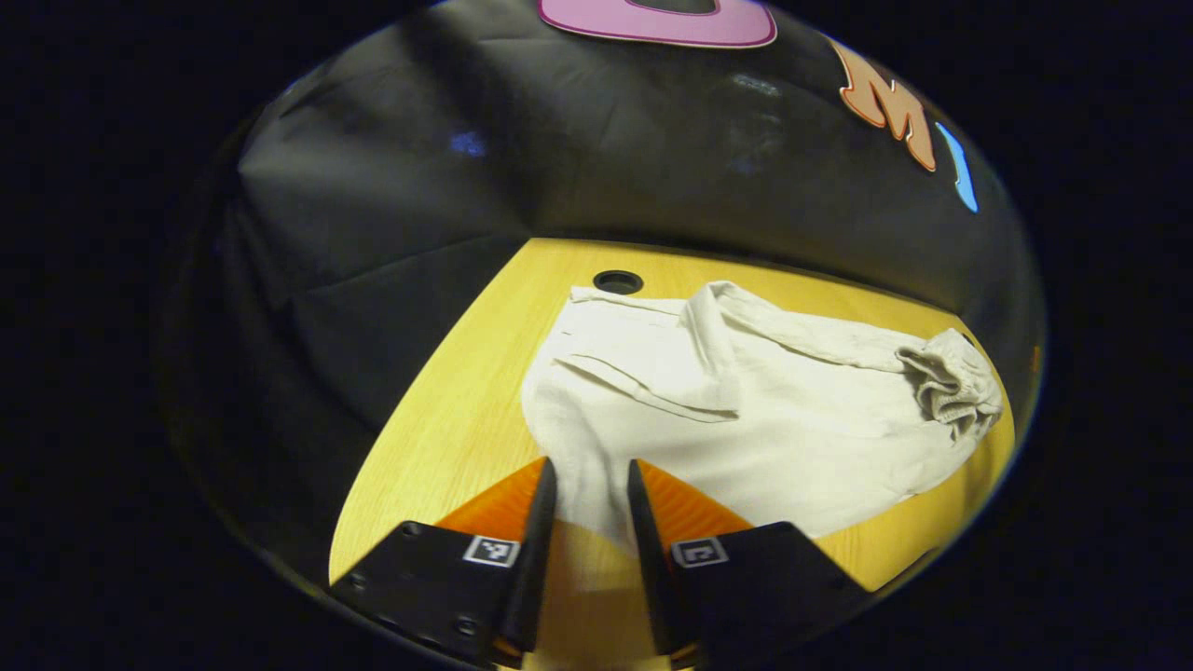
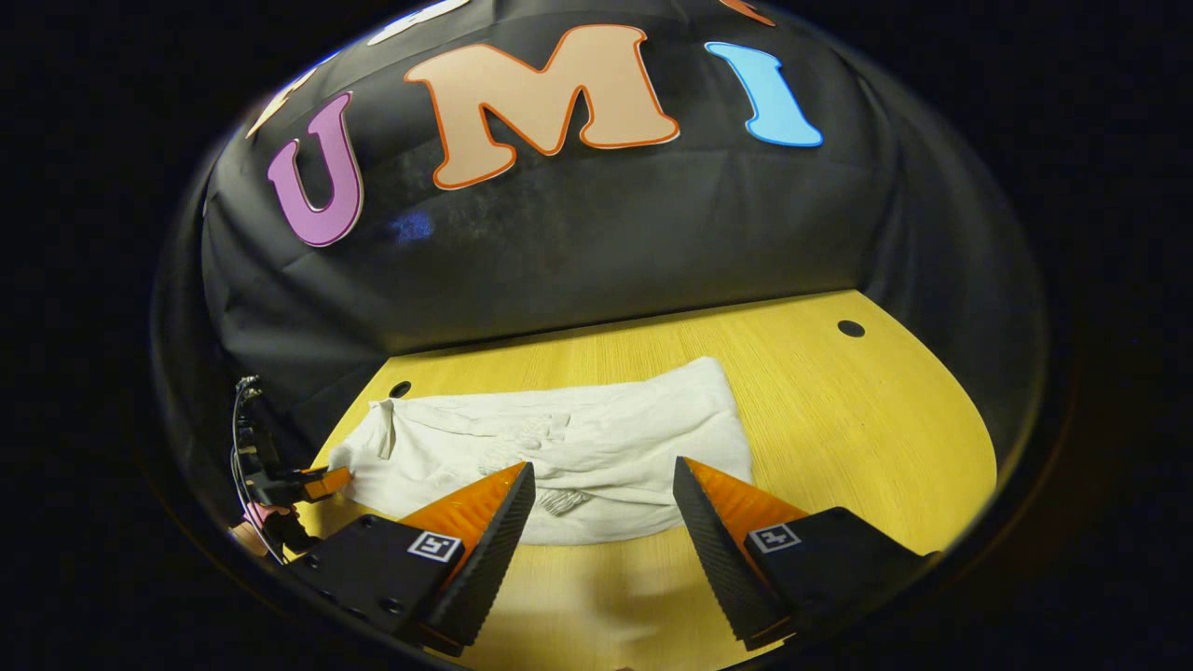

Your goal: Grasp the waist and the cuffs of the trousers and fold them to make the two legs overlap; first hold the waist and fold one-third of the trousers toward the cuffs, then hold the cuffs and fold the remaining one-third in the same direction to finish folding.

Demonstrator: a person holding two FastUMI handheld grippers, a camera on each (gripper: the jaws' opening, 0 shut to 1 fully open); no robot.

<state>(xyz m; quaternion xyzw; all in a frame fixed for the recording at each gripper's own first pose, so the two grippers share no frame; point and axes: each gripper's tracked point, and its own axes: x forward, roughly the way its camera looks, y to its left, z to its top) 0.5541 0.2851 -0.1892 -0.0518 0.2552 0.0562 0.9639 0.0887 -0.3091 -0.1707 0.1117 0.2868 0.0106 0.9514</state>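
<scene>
White trousers [image 1: 764, 419] lie folded in a flat bundle on the yellow wooden table [image 1: 438, 438]. Their gathered elastic waist [image 1: 951, 377] sits bunched on top at the far right end. My left gripper [image 1: 592, 466] stands over the bundle's near left corner, fingers a narrow gap apart, cloth showing between them. In the right gripper view the trousers [image 2: 606, 419] stretch across the table, with the left gripper [image 2: 322, 483] at their left end. My right gripper [image 2: 603, 464] hangs wide open over their near edge, above a ribbed bit of waistband [image 2: 559, 501].
The table has round cable holes [image 1: 617, 280] [image 2: 850, 328] near its back edge. The black cloth wall rises right behind the table. Bare tabletop [image 2: 839, 419] stretches to the right of the trousers. A hand [image 2: 256, 533] holds the left gripper at the table's left edge.
</scene>
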